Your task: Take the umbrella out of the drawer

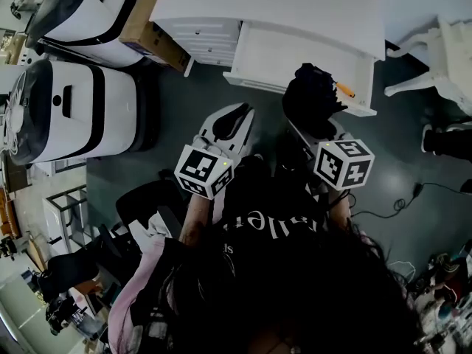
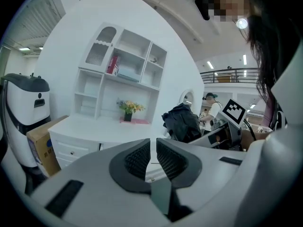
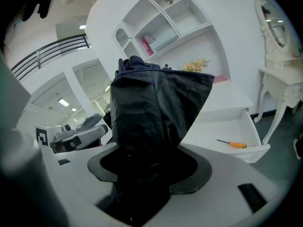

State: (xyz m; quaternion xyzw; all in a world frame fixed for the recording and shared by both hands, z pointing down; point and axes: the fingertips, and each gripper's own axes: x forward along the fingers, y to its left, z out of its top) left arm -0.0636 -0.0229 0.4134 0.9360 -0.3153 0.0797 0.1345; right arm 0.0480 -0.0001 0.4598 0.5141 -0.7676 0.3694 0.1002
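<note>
The folded black fabric umbrella (image 3: 151,108) is out of the open white wooden drawer (image 1: 287,50) and held up in the air just in front of it. The right gripper (image 3: 149,169) is clamped round its lower end, and the loose canopy bunches out above the jaws. The left gripper (image 2: 153,157) hangs beside it with its ribbed pads drawn almost together and nothing between them. A small orange-handled screwdriver (image 3: 232,144) lies alone on the drawer floor. To my eye the umbrella is light, but only its hidden shaft is stiff. The cloth is soft and slick and would slide or crumple under a pinch. The sound hold is low on the firm core near the handle, where the right gripper seems to have it, not on the floppy folds.
</note>
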